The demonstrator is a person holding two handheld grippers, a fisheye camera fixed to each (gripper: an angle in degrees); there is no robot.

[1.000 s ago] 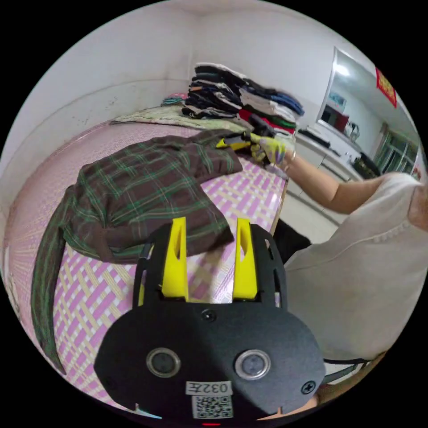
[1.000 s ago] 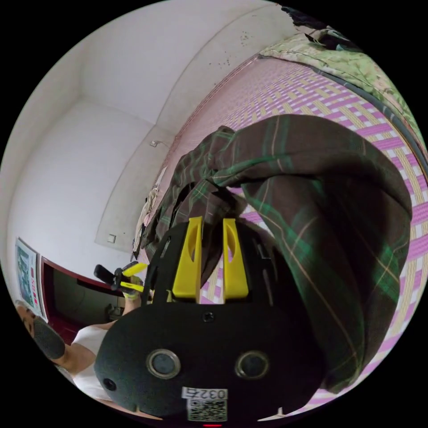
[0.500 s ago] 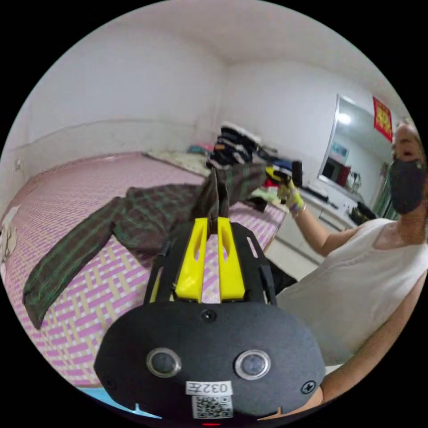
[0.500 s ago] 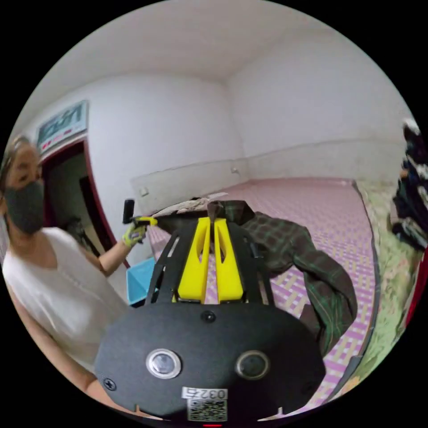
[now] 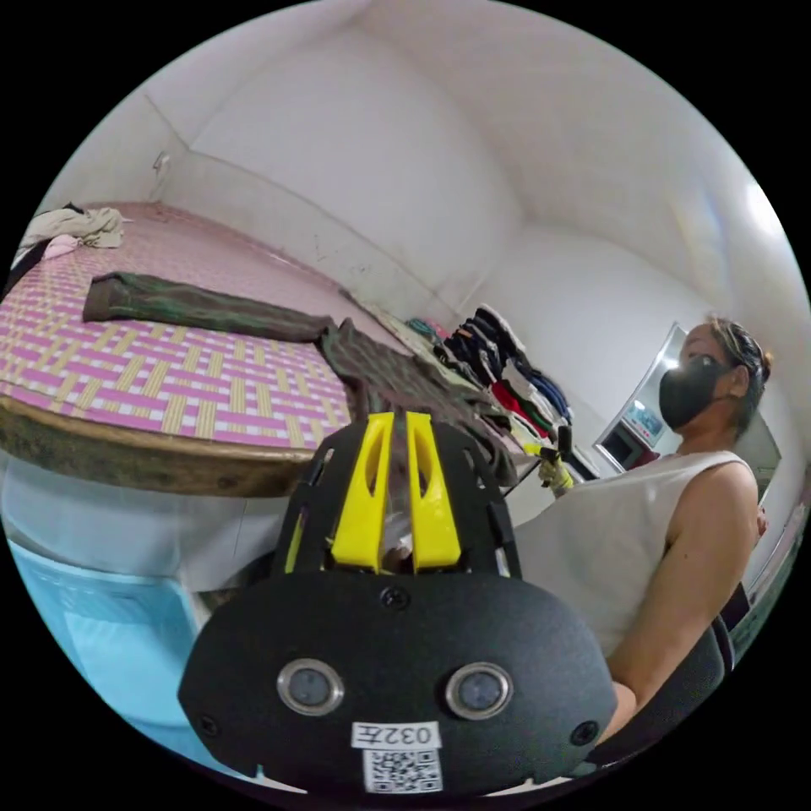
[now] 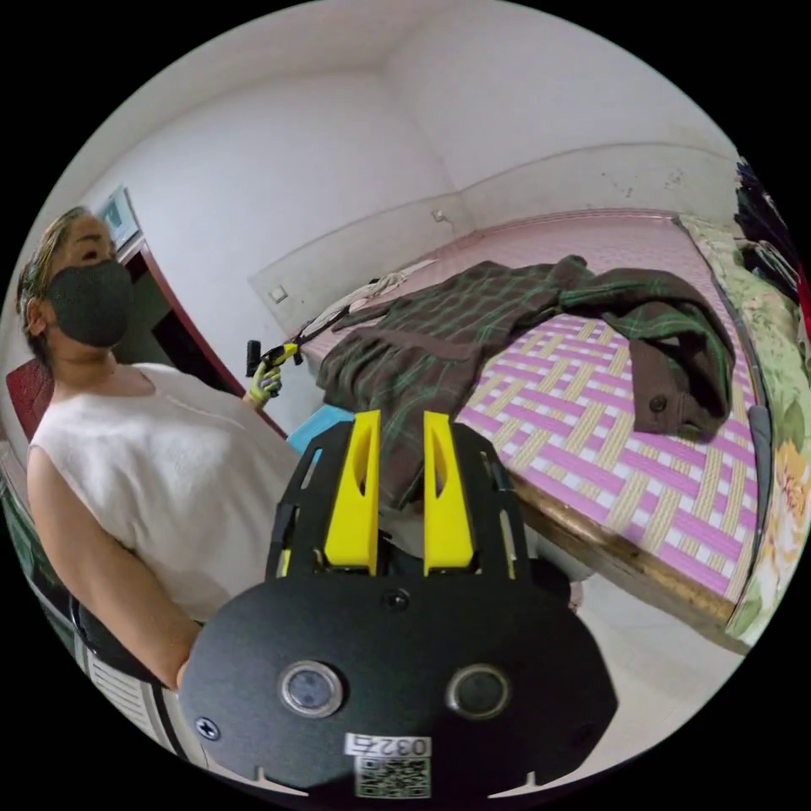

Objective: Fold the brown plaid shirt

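Shirt [image 6: 473, 338] pulled flatter since earlier, hem overhanging bed [image 6: 642, 541] edge

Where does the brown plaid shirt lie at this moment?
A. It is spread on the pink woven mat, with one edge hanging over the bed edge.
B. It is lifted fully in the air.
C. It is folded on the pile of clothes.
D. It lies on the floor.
A: the brown plaid shirt lies spread on the pink woven mat, its near edge drooping over the bed edge toward the right gripper.
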